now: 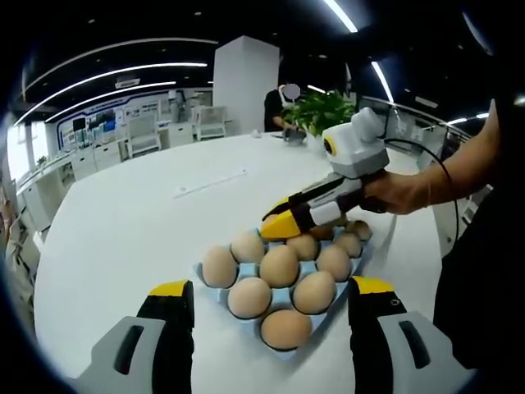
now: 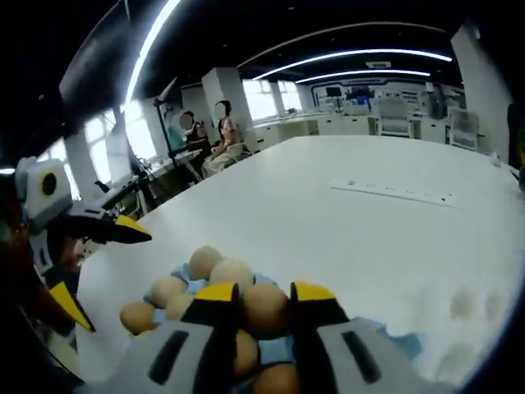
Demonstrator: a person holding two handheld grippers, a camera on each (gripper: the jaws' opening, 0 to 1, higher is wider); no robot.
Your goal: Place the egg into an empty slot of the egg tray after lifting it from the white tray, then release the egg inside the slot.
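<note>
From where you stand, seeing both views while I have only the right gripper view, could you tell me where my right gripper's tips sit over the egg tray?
Observer: In the left gripper view, the right gripper has its tips over the eggs in the far rows of the blue egg tray.
Operator: Is any slot empty there?
Observer: Every slot showing holds an egg. The far corner is hidden behind your gripper.
Operator: Where is the left gripper?
Observer: The left gripper is open, its jaws flanking the tray's nearest egg.
</note>
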